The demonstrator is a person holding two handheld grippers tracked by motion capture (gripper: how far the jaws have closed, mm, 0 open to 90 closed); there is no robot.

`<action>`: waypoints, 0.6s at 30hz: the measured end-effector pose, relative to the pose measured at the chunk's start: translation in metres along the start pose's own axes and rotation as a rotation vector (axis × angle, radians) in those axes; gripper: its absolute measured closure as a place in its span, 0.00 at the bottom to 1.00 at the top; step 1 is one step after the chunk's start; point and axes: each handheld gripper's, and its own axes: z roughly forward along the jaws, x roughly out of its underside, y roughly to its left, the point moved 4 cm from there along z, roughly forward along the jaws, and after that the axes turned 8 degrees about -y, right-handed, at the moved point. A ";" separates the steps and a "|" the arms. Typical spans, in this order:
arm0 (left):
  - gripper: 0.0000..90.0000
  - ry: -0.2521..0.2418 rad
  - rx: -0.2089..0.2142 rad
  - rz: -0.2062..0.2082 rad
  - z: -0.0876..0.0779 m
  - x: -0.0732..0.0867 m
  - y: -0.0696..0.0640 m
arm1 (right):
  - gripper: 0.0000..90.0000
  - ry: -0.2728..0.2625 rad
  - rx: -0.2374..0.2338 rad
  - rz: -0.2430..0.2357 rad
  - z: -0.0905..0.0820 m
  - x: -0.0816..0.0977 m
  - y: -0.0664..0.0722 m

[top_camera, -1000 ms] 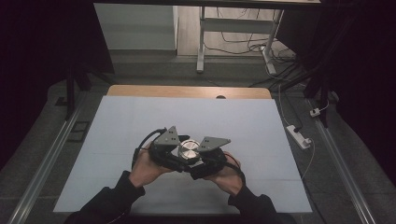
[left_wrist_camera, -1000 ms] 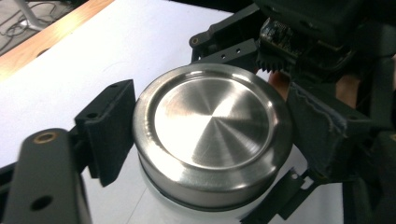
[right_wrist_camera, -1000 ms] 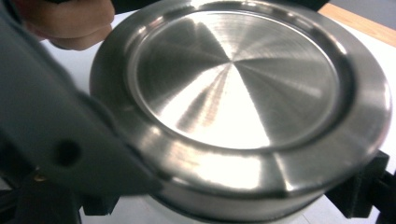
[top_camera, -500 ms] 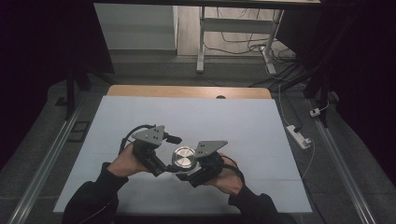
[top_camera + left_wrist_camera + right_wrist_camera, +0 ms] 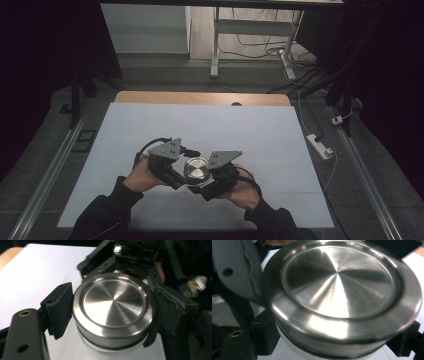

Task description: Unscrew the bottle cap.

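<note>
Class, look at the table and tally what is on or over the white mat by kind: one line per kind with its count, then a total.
Handheld claws: 2, left claw and right claw
Steel-lidded white containers: 1, the container, its steel lid clamped between the claws
White mats: 1, the white mat
Total: 4
</note>
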 end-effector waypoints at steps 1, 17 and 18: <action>0.23 0.000 -0.039 -0.014 0.003 -0.001 0.000 | 0.17 0.000 0.022 0.011 0.000 0.000 -0.002; 0.06 -0.084 -0.034 -0.089 -0.017 -0.015 0.007 | 0.17 -0.043 0.067 0.027 -0.007 -0.002 -0.008; 0.07 -0.086 -0.003 -0.077 -0.021 -0.015 0.007 | 0.17 -0.044 0.048 0.026 -0.006 -0.002 -0.007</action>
